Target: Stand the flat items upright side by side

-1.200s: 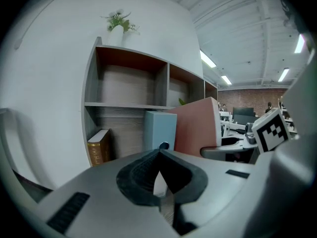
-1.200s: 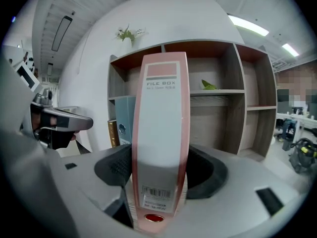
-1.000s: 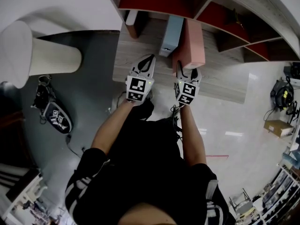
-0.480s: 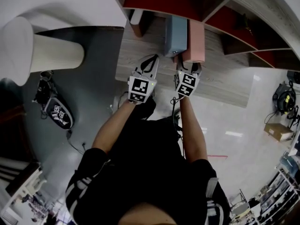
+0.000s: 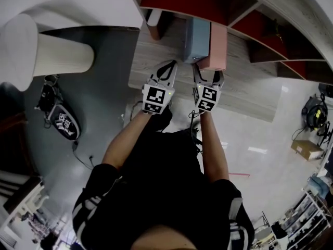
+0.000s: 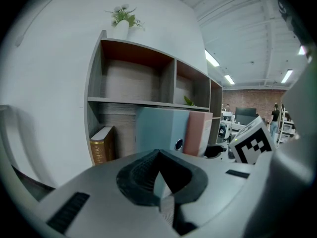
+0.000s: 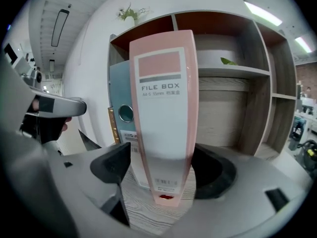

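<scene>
Overhead, the pink file box (image 5: pixel 218 46) stands upright on the counter (image 5: pixel 151 56), just beside the blue file box (image 5: pixel 197 33). In the left claw (image 6: pixel 159 180) view the jaws are shut on nothing (a brown book (image 6: pixel 100 145) stands in the shelf bay (image 6: pixel 124 88) beyond). In the right claw (image 7: pixel 163 172) view the jaws have just been opening and straddle the pink file box without pressing it, so I'd back straight out; what the boxes hold stays hidden.

I'm looking at the wood-grain bottom board (image 5: pixel 156 66) of the shelf unit (image 6: pixel 94 83). The pink file box (image 7: pixel 166 108) is standing upright on it with its spine facing out. The blue file box (image 5: pixel 196 33) is standing upright too, pressing against the pink one's left side. A brown book (image 6: pixel 100 145) is sitting upright further left, near the unit's side wall, leaving a gap to the blue box. A green leaf (image 7: pixel 227 61) is lying on the shelf above, and a potted plant (image 6: pixel 120 24) is sitting on top.
</scene>
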`<state>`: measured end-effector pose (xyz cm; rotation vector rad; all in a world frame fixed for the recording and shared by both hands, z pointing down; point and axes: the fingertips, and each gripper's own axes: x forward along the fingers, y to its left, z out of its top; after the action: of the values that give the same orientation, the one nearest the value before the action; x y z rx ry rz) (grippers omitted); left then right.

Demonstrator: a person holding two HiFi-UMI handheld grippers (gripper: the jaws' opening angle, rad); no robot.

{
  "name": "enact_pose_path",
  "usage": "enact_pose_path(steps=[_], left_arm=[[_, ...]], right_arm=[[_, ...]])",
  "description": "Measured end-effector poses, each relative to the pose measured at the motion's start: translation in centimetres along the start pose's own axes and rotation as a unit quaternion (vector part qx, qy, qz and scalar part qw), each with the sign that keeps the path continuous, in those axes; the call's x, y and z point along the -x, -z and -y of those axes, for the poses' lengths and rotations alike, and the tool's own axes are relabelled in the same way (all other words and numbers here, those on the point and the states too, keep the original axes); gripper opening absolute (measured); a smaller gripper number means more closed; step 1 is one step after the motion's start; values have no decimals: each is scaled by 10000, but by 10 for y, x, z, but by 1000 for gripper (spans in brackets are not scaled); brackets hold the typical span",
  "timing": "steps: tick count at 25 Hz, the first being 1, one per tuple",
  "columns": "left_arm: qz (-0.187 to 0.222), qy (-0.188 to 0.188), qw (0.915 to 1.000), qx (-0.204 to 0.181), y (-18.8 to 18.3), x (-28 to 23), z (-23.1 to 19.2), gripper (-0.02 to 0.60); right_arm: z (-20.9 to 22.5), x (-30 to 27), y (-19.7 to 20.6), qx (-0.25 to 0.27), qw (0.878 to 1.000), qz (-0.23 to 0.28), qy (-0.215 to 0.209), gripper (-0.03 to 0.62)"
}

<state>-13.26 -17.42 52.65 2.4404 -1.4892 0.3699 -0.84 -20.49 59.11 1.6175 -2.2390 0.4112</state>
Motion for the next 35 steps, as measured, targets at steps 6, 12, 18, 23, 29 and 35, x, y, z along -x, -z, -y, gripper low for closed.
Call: enact_pose_path(steps=[6, 12, 18, 23, 29, 35], left_arm=[[-6, -40, 10000, 6, 1, 6, 0, 21], [23, -97, 9999, -29, 1, 17, -8, 21], [34, -98, 9999, -40, -1, 25, -12, 21], [48, -74, 10000, -37, 0, 23, -12, 21], [55, -24, 10000, -44, -1, 20, -6, 21], [76, -27, 10000, -37, -3, 21, -1, 21]], right_arm=[[-12, -6, -4, -76, 10000, 14, 45, 390], [-30, -20, -12, -354, 9991, -7, -220, 391], [-32, -22, -15, -387, 9985, 3, -382, 399], [-29, -23, -11, -276, 9986, -82, -450, 399], [-24, -9, -6, -106, 9991, -119, -385, 397], [-18, 5, 0, 301, 9992, -246, -118, 392]])
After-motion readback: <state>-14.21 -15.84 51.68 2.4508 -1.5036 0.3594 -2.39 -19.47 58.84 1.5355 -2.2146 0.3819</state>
